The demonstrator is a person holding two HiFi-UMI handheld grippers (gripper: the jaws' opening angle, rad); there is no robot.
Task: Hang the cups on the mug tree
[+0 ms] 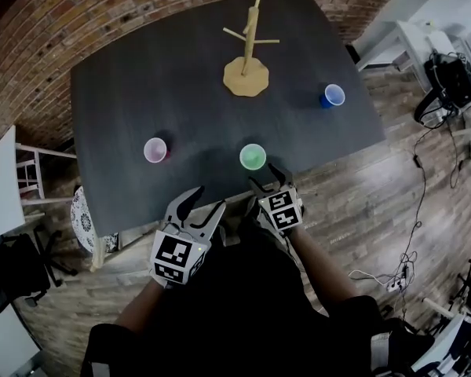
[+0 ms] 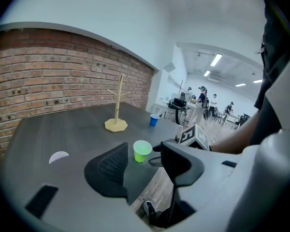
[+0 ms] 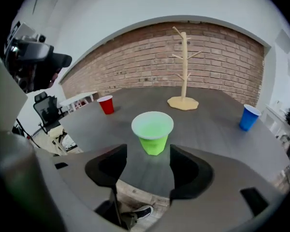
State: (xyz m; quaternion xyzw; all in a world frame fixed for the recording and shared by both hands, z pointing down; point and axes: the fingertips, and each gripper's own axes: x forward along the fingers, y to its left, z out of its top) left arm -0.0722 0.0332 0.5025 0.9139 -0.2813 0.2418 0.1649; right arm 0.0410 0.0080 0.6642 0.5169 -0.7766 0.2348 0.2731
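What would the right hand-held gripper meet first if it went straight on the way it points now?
Likely the green cup: in the right gripper view it stands upright on the table, centred ahead of the right hand-held gripper, whose jaws stand open, with nothing between. Depth is hard to judge.

Left hand-held gripper [image 1: 206, 200] and right hand-held gripper [image 1: 268, 177], black jaws, white cubes with black square markers, dark top
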